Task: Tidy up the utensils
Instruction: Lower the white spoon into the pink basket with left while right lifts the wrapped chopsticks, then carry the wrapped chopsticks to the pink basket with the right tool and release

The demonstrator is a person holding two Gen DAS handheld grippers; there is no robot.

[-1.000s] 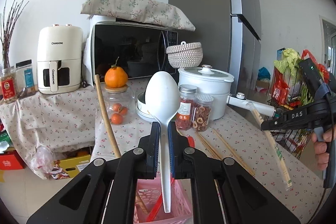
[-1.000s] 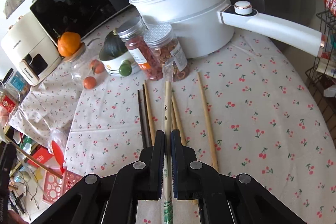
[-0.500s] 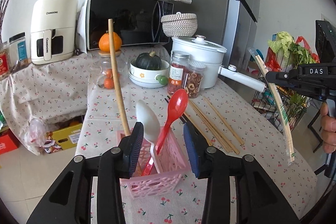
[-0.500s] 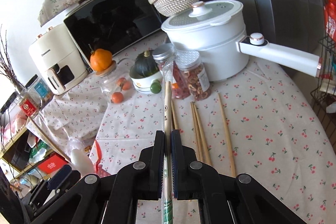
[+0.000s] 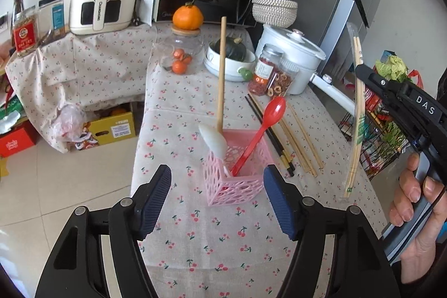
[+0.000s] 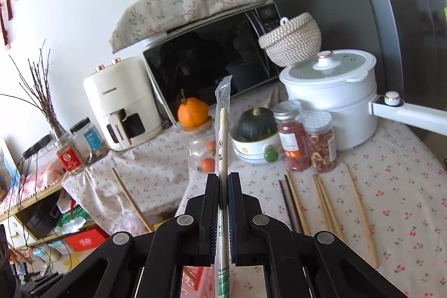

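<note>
**Left gripper released above the holder, right gripper clamped on wrapped chopsticks**

My left gripper (image 5: 217, 183) hangs wide open over the pink holder (image 5: 237, 180), with nothing between its blue pads (image 5: 275, 200). The holder stands on the cherry-print table (image 5: 223, 242), near its left edge. Inside it I see a white spoon (image 5: 213, 141) leaning toward the left, a red spoon (image 5: 261, 130) tilted up to the right, and a wooden stick (image 5: 221, 74) rising almost upright from the back corner.

My right gripper (image 6: 223, 186) is clenched on a pair of wrapped chopsticks (image 6: 223, 130), which poke forward and upward between the fingers in their clear sleeve. From the left wrist camera the same packet (image 5: 357, 113) hangs in the air at the right, well clear of the holder, with my right hand (image 5: 416, 214) around the handle.

Loose chopsticks (image 5: 296, 141) lie flat on the table just right of the holder: a dark pair nearest it and several pale wooden ones beside them. Behind these stand two jars (image 6: 307, 141), a bowl with a green squash (image 6: 254, 136) and a white pot (image 6: 332, 94).
</note>
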